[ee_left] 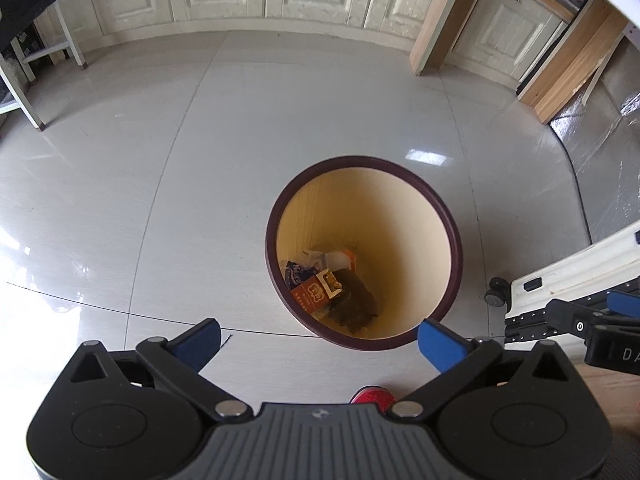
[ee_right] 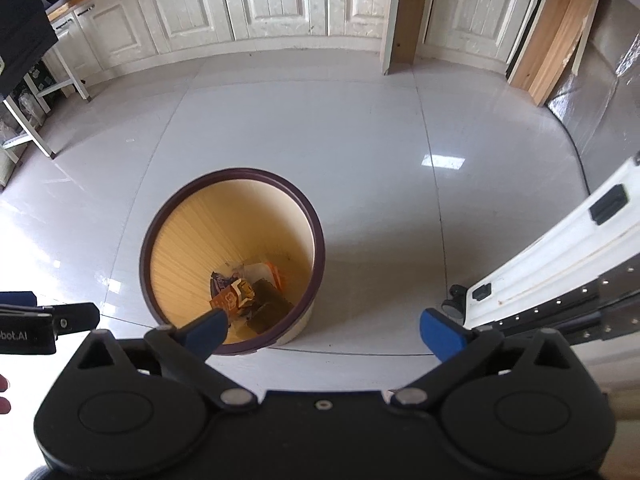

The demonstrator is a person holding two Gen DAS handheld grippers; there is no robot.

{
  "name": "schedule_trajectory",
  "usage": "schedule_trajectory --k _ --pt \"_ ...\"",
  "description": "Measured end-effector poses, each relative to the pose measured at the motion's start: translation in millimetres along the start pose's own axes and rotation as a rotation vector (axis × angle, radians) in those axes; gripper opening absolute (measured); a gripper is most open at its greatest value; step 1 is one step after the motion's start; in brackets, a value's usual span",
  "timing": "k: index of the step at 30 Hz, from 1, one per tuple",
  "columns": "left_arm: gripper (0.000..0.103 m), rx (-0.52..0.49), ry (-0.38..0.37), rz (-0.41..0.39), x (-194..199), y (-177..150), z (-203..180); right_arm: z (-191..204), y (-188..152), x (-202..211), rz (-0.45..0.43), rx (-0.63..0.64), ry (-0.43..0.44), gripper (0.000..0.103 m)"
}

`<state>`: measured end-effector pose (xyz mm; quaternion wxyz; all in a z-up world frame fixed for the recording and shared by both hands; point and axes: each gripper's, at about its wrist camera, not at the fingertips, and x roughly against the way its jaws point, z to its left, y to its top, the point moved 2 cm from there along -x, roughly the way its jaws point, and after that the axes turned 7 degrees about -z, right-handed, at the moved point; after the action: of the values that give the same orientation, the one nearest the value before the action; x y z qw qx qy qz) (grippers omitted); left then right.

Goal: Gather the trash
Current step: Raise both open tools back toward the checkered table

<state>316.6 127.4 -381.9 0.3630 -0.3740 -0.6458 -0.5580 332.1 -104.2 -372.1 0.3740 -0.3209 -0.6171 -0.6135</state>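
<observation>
Both grippers, left (ee_left: 319,338) and right (ee_right: 323,332), wide and empty above bin (ee_left: 280,216); trash (ee_left: 328,284) at bottom.

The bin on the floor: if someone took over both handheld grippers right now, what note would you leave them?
Left gripper: jaws wide open, nothing between them, above the near rim of the bin.
Right gripper: jaws wide open, empty, just right of the bin.
Trash: an orange carton, a blue wrapper and a dark piece lie at the bottom of the bin.
Done: those pieces are in.
Left: no loose trash shows on the floor in either view; look elsewhere.
</observation>
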Motion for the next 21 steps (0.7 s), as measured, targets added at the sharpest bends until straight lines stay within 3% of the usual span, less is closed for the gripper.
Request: schedule_trajectory --k 15,21 --pt "0.103 0.024 0.014 -0.128 86 -28 8 21 -8 83 -0.117 0.066 -0.004 0.103" --pt "0.103 0.020 0.028 -0.230 136 -32 8 26 -11 121 -0.182 0.079 0.007 0.103"
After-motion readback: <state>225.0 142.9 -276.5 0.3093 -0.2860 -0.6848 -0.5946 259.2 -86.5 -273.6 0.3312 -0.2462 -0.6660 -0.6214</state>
